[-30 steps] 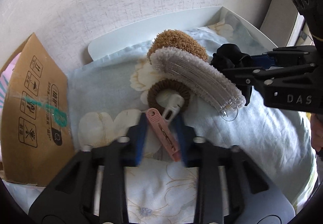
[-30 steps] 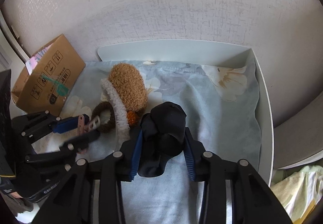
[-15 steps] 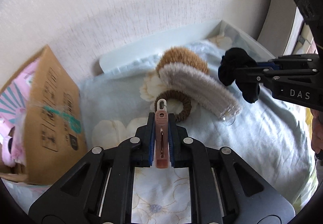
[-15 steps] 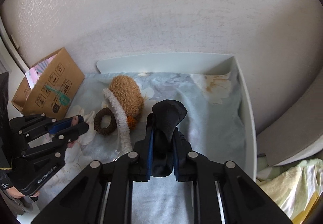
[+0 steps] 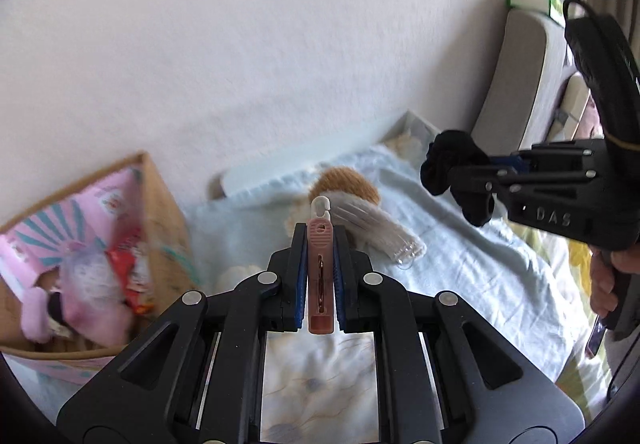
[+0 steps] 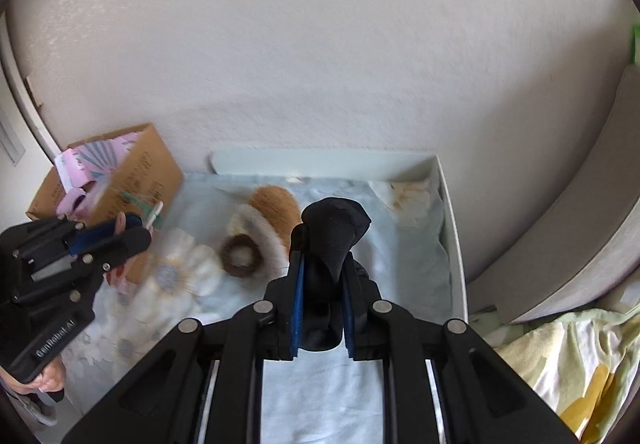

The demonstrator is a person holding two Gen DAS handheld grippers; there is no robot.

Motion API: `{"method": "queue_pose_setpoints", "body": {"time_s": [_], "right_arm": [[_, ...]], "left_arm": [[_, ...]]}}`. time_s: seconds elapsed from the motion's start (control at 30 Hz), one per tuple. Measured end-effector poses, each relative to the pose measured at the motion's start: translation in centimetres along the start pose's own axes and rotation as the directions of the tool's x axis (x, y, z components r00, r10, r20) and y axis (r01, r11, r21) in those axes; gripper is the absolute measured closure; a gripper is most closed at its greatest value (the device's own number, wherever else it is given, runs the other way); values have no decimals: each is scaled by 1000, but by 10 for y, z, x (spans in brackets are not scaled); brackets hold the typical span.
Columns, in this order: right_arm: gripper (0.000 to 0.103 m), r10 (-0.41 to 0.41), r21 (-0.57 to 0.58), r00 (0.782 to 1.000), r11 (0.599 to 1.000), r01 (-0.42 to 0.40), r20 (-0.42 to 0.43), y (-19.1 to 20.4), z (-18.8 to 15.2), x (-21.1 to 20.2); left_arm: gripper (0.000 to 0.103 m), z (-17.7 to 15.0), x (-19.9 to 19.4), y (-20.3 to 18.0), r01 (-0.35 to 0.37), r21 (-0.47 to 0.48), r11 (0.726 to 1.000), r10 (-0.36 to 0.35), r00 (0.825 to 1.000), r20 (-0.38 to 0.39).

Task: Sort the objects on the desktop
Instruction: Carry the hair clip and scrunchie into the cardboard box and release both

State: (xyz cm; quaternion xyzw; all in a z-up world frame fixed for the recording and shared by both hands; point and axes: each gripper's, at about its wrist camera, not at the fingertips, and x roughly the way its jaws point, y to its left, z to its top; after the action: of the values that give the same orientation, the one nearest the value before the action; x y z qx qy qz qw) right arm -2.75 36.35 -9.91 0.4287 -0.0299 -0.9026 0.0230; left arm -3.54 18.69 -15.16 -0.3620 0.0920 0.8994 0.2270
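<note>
cardboard box point(image 6: 132, 180) blocking left, blue cloth point(image 6: 400, 256) open – brush point(image 6: 264, 220) mid-way

I see a smooth plastic clip point(image 5: 319, 268), a matt black cloth scrunchie point(image 6: 334, 240) — and a fuzzy brown plush point(image 6: 276, 206) on soft cotton sheet point(image 6: 404, 264).

Tray point(image 6: 451, 228): against the wall, lined with a cloth point(image 6: 400, 264).
Cardboard box point(image 6: 132, 168): left of the tray, just beside it.
Plush slipper point(image 6: 276, 204): on the cloth, toward the back.
Hair tie ring point(image 6: 240, 256): on the cloth, touching the slipper's left front.
Left tongs point(image 5: 320, 244): above the cloth's left part, clip point(image 5: 320, 276) between them.
Right tongs point(image 6: 322, 268): right of the slipper, scrunchie point(image 6: 332, 232) between them.
</note>
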Motion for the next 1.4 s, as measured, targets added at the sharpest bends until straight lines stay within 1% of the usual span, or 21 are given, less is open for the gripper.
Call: {"method": "queue_pose_setpoints", "body": {"time_s": [0.07, 0.2, 0.33, 0.4, 0.5, 0.7, 0.9, 1.07, 1.2, 1.27, 1.3, 1.33, 1.37, 1.4], "right_arm": [[88, 12, -7, 1000, 1000, -12, 22, 14, 6, -8], [88, 43, -40, 997, 998, -40, 65, 48, 22, -17], [88, 85, -95, 993, 993, -76, 84, 85, 38, -19], [88, 112, -127, 990, 987, -101, 88, 107, 46, -16], [88, 148, -160, 986, 978, -134, 78, 134, 57, -9], [88, 242, -199, 969, 953, -228, 52, 184, 72, -4], [88, 282, -251, 960, 929, -272, 1, 229, 73, 13], [88, 303, -263, 951, 914, -310, -69, 262, 67, 43], [88, 307, -275, 946, 906, -323, -99, 281, 63, 59], [88, 304, -284, 947, 903, -322, -104, 287, 62, 57], [84, 294, -296, 950, 903, -311, -103, 291, 61, 57], [70, 286, -308, 953, 902, -304, -103, 295, 60, 56], [59, 279, -310, 955, 904, -296, -99, 294, 60, 55], [34, 259, -311, 963, 911, -271, -79, 295, 60, 53]], "left_arm": [[93, 0, -15, 13, -18, -8, 1000, 18, 1000, 18], [93, -5, -35, 43, -61, -36, 997, 62, 998, 16], [93, -9, -52, 79, -98, -84, 992, 99, 995, 13], [93, -10, -61, 97, -127, -104, 986, 130, 991, 19], [93, -10, -71, 127, -173, -135, 976, 176, 984, 9], [93, -13, -87, 182, -230, -198, 953, 228, 973, -33], [93, -25, -93, 228, -268, -256, 929, 257, 964, -74], [93, -43, -81, 261, -305, -272, 913, 275, 951, -144], [93, -54, -81, 274, -318, -281, 905, 282, 946, -161], [93, -56, -83, 278, -321, -292, 901, 285, 945, -160], [85, -55, -84, 281, -318, -298, 900, 281, 946, -160], [54, -55, -85, 282, -311, -304, 900, 273, 948, -161], [29, -54, -86, 286, -306, -309, 900, 267, 950, -163], [2, -52, -89, 286, -308, -311, 899, 273, 950, -151]]}}
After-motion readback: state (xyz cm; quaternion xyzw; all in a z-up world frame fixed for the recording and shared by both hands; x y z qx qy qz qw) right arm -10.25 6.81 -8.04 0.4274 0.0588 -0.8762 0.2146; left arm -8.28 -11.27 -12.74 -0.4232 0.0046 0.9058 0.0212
